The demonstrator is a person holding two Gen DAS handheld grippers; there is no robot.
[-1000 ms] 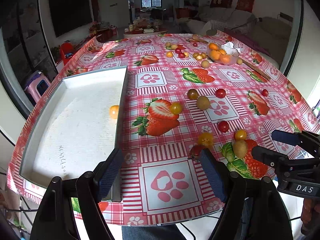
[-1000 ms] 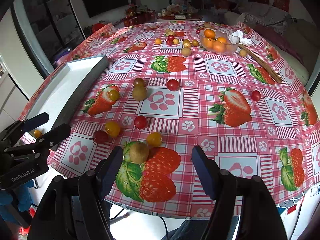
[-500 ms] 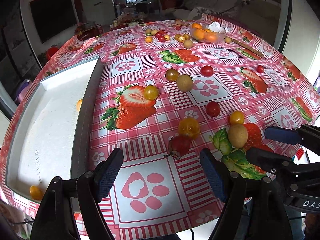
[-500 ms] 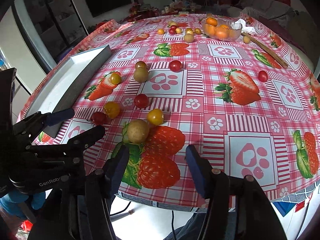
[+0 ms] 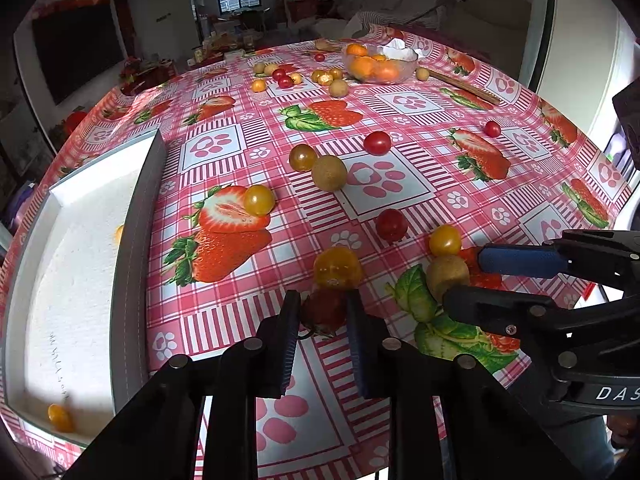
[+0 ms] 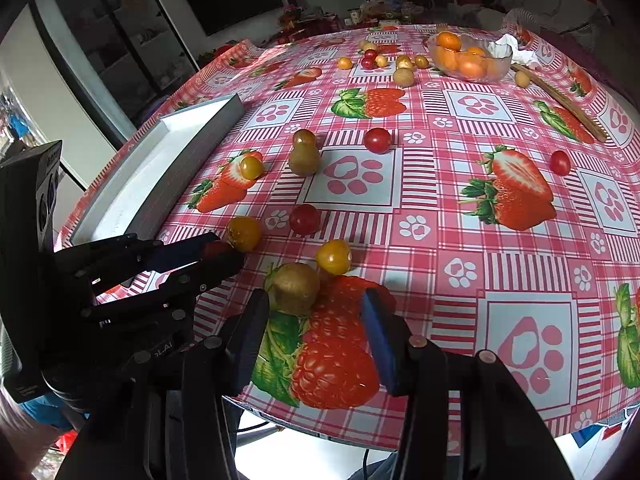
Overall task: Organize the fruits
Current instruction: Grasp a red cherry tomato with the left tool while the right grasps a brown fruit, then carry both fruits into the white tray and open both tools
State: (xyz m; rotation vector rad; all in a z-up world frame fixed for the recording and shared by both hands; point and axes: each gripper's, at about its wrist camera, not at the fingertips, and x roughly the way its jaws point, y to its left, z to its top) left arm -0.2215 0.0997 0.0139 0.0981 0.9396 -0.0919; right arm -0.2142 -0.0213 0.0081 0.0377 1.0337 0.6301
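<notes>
My left gripper [image 5: 322, 312] is shut on a dark red tomato [image 5: 324, 314] resting on the strawberry-print tablecloth, just in front of a yellow-orange tomato [image 5: 337, 267]. My right gripper [image 6: 316, 308] is open, its fingers around a brown kiwi-like fruit [image 6: 295, 288] without touching it; it also shows in the left wrist view [image 5: 468, 276]. A yellow tomato [image 6: 333, 256] lies just beyond it. The white tray [image 5: 132, 248] at the left holds two small yellow tomatoes, one near its front corner [image 5: 60, 417].
Several more red, yellow and brown fruits lie scattered mid-table, such as a red tomato [image 5: 391, 224] and a brown fruit [image 5: 329, 173]. A glass bowl of oranges [image 5: 374, 66] stands at the far side with more small fruits and a wooden stick [image 6: 560, 100].
My left gripper moved forward and closed on the dark red tomato. My right gripper moved forward so the brown fruit sits between its fingers, and narrowed a little.
</notes>
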